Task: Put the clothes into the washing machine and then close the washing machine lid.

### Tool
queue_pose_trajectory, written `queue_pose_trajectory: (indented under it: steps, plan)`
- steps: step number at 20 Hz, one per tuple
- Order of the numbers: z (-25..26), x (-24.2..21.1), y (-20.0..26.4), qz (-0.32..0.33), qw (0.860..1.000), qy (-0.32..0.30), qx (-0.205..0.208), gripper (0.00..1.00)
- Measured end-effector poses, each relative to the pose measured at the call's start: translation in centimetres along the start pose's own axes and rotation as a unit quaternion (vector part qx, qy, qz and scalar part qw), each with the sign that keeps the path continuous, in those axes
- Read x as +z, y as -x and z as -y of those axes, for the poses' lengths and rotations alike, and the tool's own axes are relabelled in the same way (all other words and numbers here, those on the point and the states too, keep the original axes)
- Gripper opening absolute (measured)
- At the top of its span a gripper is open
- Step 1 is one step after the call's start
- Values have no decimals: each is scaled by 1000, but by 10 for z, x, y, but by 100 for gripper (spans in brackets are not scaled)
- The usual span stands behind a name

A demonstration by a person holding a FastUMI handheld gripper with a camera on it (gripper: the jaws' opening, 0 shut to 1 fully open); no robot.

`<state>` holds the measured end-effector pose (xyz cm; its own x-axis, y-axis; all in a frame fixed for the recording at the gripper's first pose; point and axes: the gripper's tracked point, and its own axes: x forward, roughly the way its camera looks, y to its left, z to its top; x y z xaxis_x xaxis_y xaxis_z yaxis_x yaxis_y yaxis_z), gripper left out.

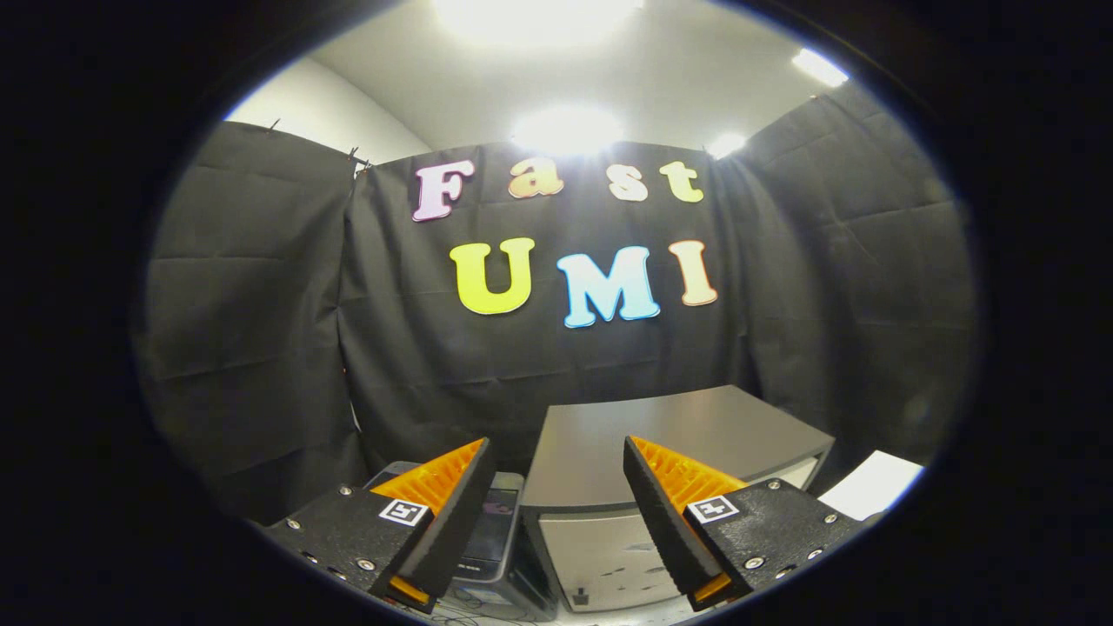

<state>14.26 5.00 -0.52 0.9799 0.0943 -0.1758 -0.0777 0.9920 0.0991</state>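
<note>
The gripper [552, 461] is held level and high, its 2 fingers spread wide with nothing between them. Just beyond and between the fingers sits a grey box-shaped appliance [661, 443] with a flat top and a pale front panel, probably the washing machine; whether its top is a closed lid cannot be told. Beside it, behind the left finger, stands a smaller dark device [496, 530]. A white sheet [874, 482] lies past the right finger. Black cloth forms the booth wall [261, 330] behind.

This looks like the very start: nothing is grasped. The next move likely calls for tilting down to find the clothes, then closing on them.
</note>
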Motion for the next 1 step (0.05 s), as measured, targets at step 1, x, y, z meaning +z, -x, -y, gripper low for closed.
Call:
queue_pose_trajectory:
  steps: [1]
  plan:
    - [9, 0, 9, 1, 1000, 3, -3, 93]
